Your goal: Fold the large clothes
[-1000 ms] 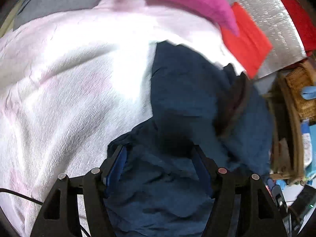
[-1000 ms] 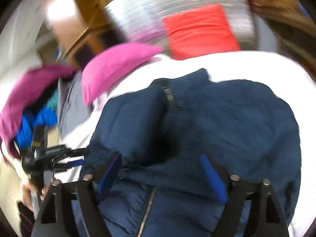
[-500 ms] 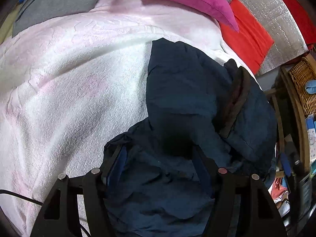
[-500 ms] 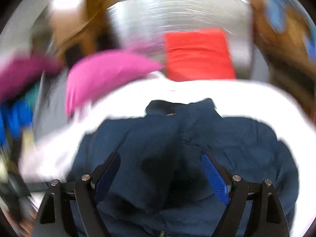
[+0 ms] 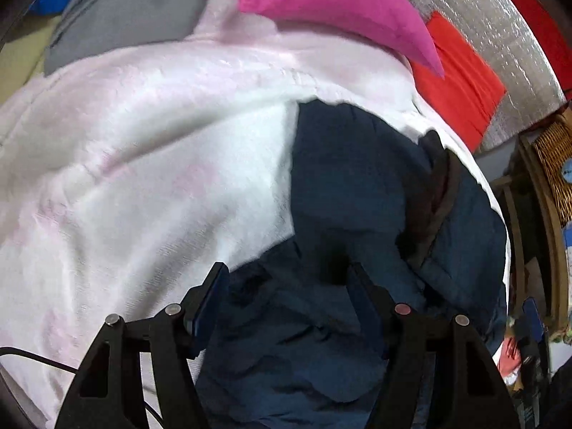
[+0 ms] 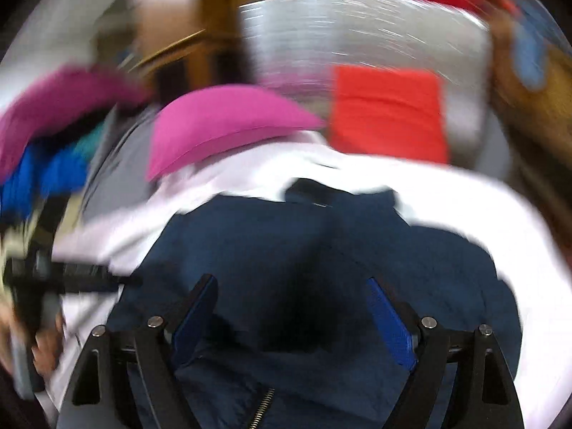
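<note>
A dark navy zip jacket (image 5: 357,186) lies crumpled on a white-pink blanket (image 5: 150,164). Its brown-lined collar (image 5: 439,196) points to the right. My left gripper (image 5: 286,279) is open, its fingers spread over the jacket's near bunched edge with no cloth held between them. In the blurred right wrist view the same jacket (image 6: 321,250) fills the lower middle, its zipper (image 6: 262,407) at the bottom. My right gripper (image 6: 289,293) is open above the jacket. The left gripper (image 6: 71,282) and the hand holding it show at the left.
A magenta pillow (image 5: 339,7) and a red cushion (image 5: 461,85) lie at the far end against a silver padded panel (image 5: 500,35). A grey cloth (image 5: 125,10) sits far left. A wicker basket (image 5: 557,164) and clutter stand off the right edge.
The right gripper has pulled back and swung fast, blurring its view; the jacket now sits lower and farther. The left view has shifted slightly, with the jaws still spread over the jacket's edge.
</note>
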`<state>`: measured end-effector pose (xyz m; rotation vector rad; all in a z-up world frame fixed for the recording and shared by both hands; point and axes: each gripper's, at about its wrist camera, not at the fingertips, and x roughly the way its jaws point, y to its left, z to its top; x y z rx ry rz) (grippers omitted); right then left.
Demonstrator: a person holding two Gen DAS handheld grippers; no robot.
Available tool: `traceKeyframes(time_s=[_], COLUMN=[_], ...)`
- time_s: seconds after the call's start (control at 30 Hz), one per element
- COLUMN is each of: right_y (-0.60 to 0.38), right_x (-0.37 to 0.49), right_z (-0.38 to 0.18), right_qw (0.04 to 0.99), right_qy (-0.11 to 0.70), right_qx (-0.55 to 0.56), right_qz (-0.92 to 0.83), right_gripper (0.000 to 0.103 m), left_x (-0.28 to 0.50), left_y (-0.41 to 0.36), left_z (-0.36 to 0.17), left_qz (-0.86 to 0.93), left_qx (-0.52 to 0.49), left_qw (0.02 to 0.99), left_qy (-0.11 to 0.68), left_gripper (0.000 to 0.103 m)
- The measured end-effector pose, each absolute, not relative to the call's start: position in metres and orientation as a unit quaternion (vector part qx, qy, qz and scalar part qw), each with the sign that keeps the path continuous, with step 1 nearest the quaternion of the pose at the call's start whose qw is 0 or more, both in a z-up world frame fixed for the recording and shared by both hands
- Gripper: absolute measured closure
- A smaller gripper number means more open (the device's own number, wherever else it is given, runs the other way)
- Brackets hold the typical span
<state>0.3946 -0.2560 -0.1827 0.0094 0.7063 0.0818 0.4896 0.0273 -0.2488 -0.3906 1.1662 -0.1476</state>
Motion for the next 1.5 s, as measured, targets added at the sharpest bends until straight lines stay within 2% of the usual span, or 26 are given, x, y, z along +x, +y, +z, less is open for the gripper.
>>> traceKeyframes(time_s=[0.2, 0.3, 0.37, 0.4, 0.43, 0.57, 0.73, 0.87, 0.9, 0.93, 1.0, 1.3, 1.37, 1.4, 1.43, 1.5], right_y=[-0.198, -0.184, -0.189, -0.195, -0.204, -0.257, -0.339, -0.382, -0.387, -0.392, -0.401, -0.457, -0.469, -0.473, -0.475, -0.474], right_x=[0.435, 0.458, 0.466, 0.470, 0.474, 0.468, 0.424, 0.390, 0.385, 0.383, 0.381, 0.357, 0.354, 0.353, 0.351, 0.351], right_z=[-0.211, -0.238, -0.240, -0.238, -0.234, -0.219, -0.222, -0.244, -0.247, -0.249, -0.253, -0.288, -0.297, -0.300, -0.301, -0.295], right_qw=[0.885, 0.861, 0.867, 0.873, 0.881, 0.906, 0.895, 0.861, 0.858, 0.855, 0.844, 0.764, 0.746, 0.740, 0.739, 0.751], right_qy=[0.426, 0.444, 0.442, 0.442, 0.443, 0.423, 0.386, 0.363, 0.359, 0.357, 0.356, 0.292, 0.279, 0.277, 0.280, 0.284], right_qx=[-0.166, -0.244, -0.229, -0.204, -0.167, -0.010, 0.219, 0.354, 0.366, 0.375, 0.399, 0.571, 0.600, 0.607, 0.607, 0.591], right_qz=[0.089, 0.046, 0.031, 0.020, 0.009, -0.021, -0.046, -0.031, -0.025, -0.021, -0.023, -0.063, -0.075, -0.080, -0.082, -0.083], right_gripper=[0.015, 0.015, 0.025, 0.043, 0.053, 0.062, 0.062, 0.061, 0.053, 0.038, 0.029, 0.029, 0.047, 0.064, 0.075, 0.081], left_x=[0.492, 0.495, 0.495, 0.496, 0.498, 0.495, 0.488, 0.486, 0.486, 0.486, 0.487, 0.490, 0.489, 0.489, 0.490, 0.490], left_y=[0.054, 0.055, 0.052, 0.050, 0.046, 0.042, 0.038, 0.025, 0.021, 0.017, 0.010, -0.001, -0.005, -0.006, -0.007, -0.008], left_z=[-0.239, -0.241, -0.242, -0.243, -0.243, -0.243, -0.242, -0.239, -0.238, -0.238, -0.239, -0.245, -0.246, -0.246, -0.247, -0.247], left_qz=[-0.024, -0.033, -0.038, -0.042, -0.045, -0.048, -0.052, -0.067, -0.070, -0.076, -0.084, -0.084, -0.085, -0.085, -0.084, -0.083], left_qx=[-0.185, -0.188, -0.185, -0.182, -0.179, -0.175, -0.167, -0.153, -0.147, -0.142, -0.132, -0.122, -0.116, -0.113, -0.111, -0.110], left_qw=[0.830, 0.826, 0.826, 0.825, 0.825, 0.826, 0.826, 0.833, 0.835, 0.837, 0.837, 0.835, 0.836, 0.836, 0.836, 0.836], left_qy=[0.526, 0.530, 0.532, 0.533, 0.534, 0.534, 0.536, 0.528, 0.525, 0.523, 0.525, 0.529, 0.530, 0.530, 0.531, 0.532], left_gripper=[0.035, 0.035, 0.035, 0.035, 0.035, 0.035, 0.035, 0.035, 0.035, 0.035, 0.035, 0.035, 0.035, 0.035, 0.035, 0.035])
